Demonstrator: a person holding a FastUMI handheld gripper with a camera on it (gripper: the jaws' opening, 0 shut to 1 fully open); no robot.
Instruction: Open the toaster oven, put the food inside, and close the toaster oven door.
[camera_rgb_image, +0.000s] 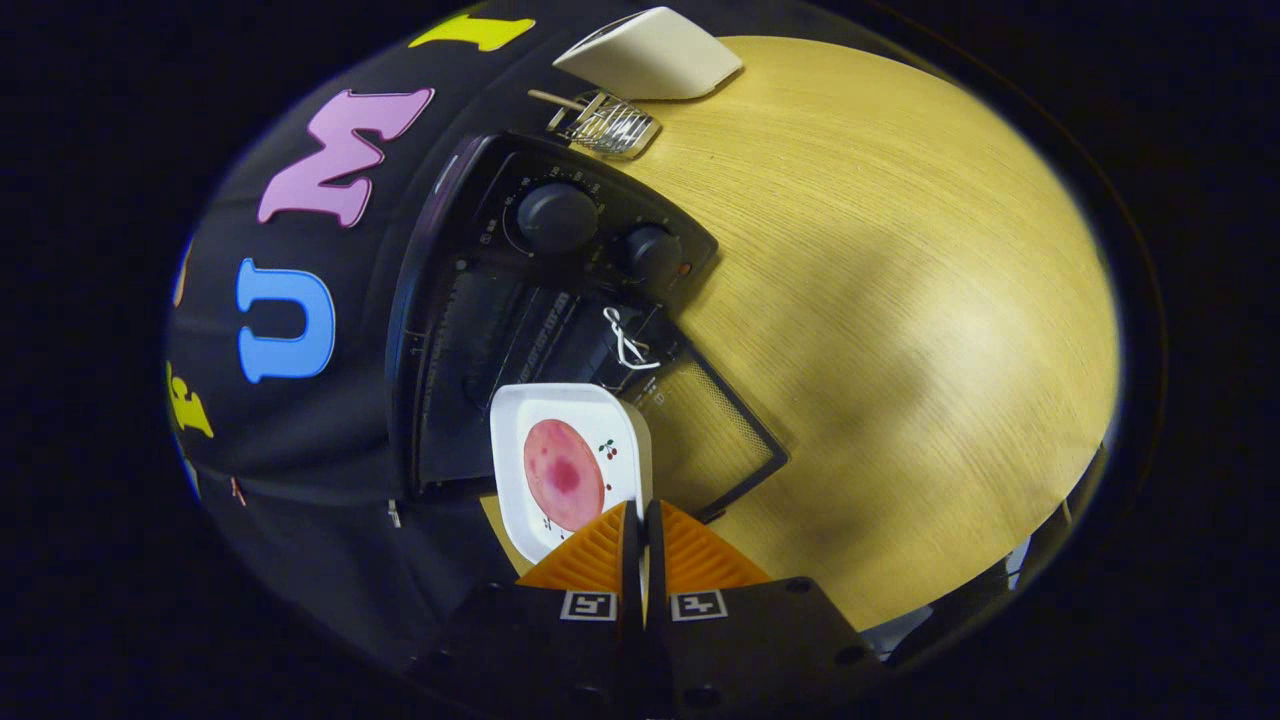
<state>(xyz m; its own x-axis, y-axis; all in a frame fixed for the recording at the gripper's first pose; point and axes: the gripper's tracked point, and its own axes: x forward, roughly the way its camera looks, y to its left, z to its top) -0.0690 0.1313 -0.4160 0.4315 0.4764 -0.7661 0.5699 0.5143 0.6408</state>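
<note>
1. Gripper view looks along the gripper, whose two fingers are drawn close together, with only a thin slit between them.
2. Pinched in that slit is the near rim of a white square plate; both fingers press on its edge, so the jaws stand narrow and hold the plate.
3. On the plate, just ahead of the fingertips, lies a round pink slice of meat; small cherry marks sit on the plate beside it.
4. Beyond the plate stands a black toaster oven with its door swung down flat onto the table; the far part of the plate reaches over the oven's open mouth.
5. Two round knobs sit on the oven's control panel, further ahead of the jaws.
6. A white loop of cord hangs at the door's handle, just beyond the plate.
7. Well beyond the oven, on the wooden table, rest a small wire rack and, touching or just behind it, a white box-like thing.
</note>
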